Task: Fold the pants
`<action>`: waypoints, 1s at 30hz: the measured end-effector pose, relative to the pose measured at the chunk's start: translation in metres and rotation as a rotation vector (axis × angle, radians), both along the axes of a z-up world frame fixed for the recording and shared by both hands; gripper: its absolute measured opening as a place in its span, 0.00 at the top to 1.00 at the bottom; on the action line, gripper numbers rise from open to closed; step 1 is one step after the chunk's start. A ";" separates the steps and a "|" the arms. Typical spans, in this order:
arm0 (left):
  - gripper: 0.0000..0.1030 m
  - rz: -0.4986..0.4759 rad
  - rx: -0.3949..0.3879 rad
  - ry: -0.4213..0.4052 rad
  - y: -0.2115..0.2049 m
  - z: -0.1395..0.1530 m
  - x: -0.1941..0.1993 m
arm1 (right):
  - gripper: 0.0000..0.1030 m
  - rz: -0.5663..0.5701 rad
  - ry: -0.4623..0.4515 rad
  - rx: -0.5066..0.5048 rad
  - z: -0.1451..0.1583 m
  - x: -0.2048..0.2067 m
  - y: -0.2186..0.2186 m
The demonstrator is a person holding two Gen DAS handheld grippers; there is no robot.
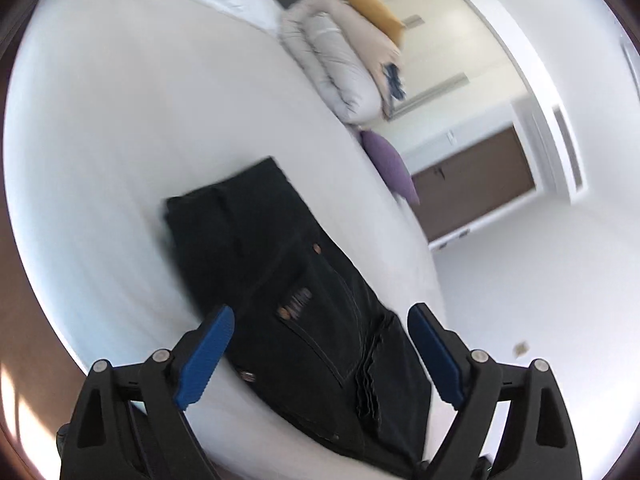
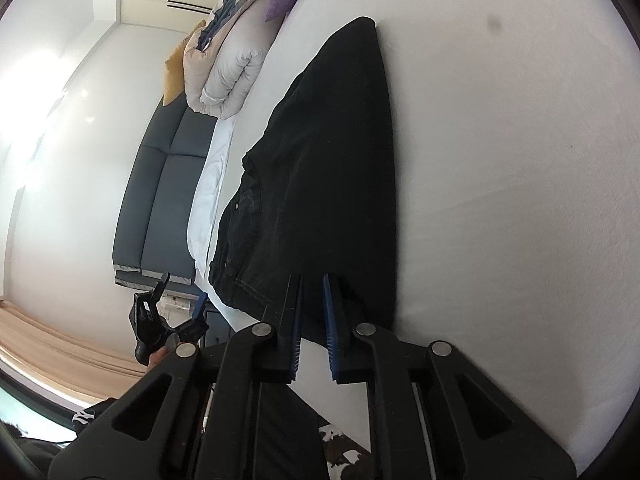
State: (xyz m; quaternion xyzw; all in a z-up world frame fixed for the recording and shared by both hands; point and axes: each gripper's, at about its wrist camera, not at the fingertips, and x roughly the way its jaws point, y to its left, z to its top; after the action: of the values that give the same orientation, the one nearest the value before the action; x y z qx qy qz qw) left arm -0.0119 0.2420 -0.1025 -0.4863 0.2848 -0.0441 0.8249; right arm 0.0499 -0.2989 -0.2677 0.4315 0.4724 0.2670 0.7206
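Observation:
Black pants (image 1: 288, 276) lie folded on a white bed (image 1: 120, 140); their waistband end with rivets and a label is nearest my left gripper. My left gripper (image 1: 320, 320) is open, its blue pads on either side of the waist end, above it. In the right wrist view the pants (image 2: 332, 160) stretch away along the bed (image 2: 500, 200). My right gripper (image 2: 314, 284) has its blue pads a narrow gap apart, at the near edge of the pants; I see no cloth between them. The left gripper (image 2: 180, 292) also shows there, off the bed edge.
A rolled beige and white duvet (image 1: 340, 64), a mustard pillow (image 1: 368, 4) and a purple pillow (image 1: 390, 166) lie at the bed's far side. A dark grey headboard (image 2: 160, 192) stands behind the bed. A brown cabinet (image 1: 476, 188) is against the wall.

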 end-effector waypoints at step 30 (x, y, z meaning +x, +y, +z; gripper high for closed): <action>0.20 0.024 -0.355 -0.081 0.013 -0.064 0.029 | 0.90 -0.015 0.001 0.018 -0.007 0.002 -0.007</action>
State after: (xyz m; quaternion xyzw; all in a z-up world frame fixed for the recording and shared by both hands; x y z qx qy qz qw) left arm 0.0171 0.2547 -0.1663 -0.6255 0.2332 -0.1033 0.7374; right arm 0.0524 -0.3061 -0.2744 0.4416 0.4669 0.2654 0.7187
